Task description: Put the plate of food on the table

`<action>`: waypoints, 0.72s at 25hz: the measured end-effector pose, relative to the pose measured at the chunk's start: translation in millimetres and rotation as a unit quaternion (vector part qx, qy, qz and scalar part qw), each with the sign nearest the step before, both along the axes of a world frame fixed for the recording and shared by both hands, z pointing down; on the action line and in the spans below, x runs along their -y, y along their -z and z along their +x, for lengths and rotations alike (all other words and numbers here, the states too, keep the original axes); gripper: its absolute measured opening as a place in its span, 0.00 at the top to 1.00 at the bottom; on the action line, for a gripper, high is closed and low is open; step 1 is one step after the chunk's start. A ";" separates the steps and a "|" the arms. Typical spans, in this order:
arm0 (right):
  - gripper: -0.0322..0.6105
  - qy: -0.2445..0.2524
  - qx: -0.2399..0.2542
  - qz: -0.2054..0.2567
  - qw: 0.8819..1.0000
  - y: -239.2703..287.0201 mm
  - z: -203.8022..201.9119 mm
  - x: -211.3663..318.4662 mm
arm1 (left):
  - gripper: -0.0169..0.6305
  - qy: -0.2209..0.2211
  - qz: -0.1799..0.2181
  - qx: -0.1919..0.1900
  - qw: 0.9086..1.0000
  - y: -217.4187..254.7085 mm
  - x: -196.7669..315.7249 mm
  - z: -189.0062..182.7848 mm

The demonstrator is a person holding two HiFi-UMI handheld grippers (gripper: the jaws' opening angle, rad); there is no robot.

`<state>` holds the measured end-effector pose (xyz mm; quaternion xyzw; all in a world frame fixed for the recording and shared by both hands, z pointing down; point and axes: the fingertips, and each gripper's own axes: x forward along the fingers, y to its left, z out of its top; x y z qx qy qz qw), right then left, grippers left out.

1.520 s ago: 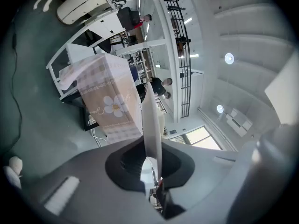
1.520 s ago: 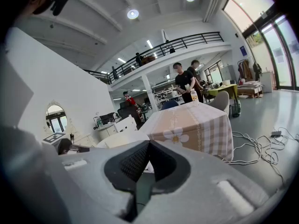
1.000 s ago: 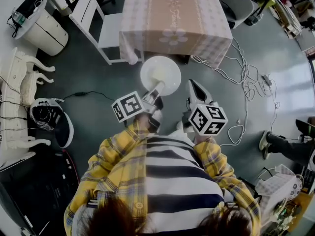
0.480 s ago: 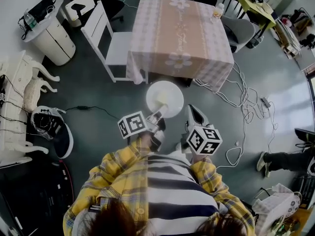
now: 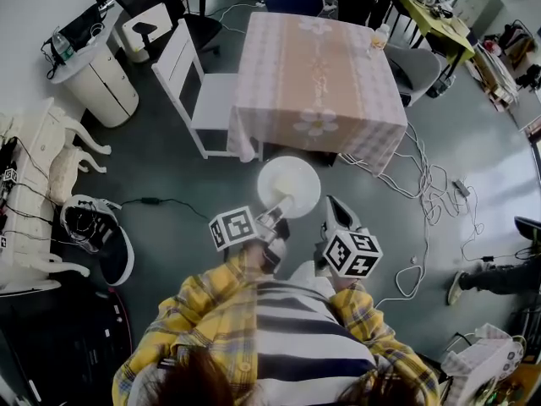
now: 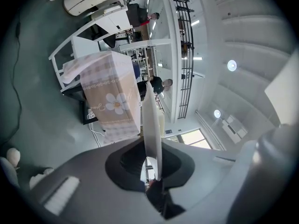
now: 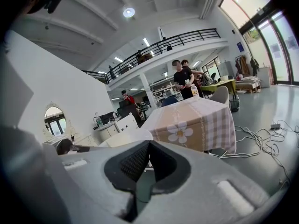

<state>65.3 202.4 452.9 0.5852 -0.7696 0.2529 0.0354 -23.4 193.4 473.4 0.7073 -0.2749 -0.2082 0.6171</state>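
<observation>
Your left tool (image 6: 152, 174) pinches the near rim of the plate (image 5: 289, 186), seen edge-on in its own view. The head view shows the plate over the floor, just short of the worktop's (image 5: 319, 74) near edge. Your right tool (image 7: 148, 146), pressed together and empty, sits right of the plate, and a chair (image 5: 203, 91) flanks the worktop's left edge.

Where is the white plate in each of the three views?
Head view: plate at centre, just below the table.
Left gripper view: plate at centre, edge-on, clamped between the jaws.
Right gripper view: plate left of centre, above the jaws.
Shared landmark: the flowered table.
</observation>
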 end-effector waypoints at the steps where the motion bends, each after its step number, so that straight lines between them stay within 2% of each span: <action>1: 0.95 0.000 0.000 0.000 1.000 -0.2 -0.5 0.5 | 0.96 0.000 0.000 -0.001 1.000 -0.3 0.9 -1.0; 8: 0.95 -0.004 0.004 -0.007 1.000 -7.7 6.9 15.1 | 0.96 -0.006 -0.010 -0.006 1.000 -10.1 12.7 8.1; 18: 0.95 0.010 0.016 -0.011 1.000 -14.6 39.6 88.9 | 0.96 0.007 -0.005 -0.006 1.000 -14.7 79.0 40.8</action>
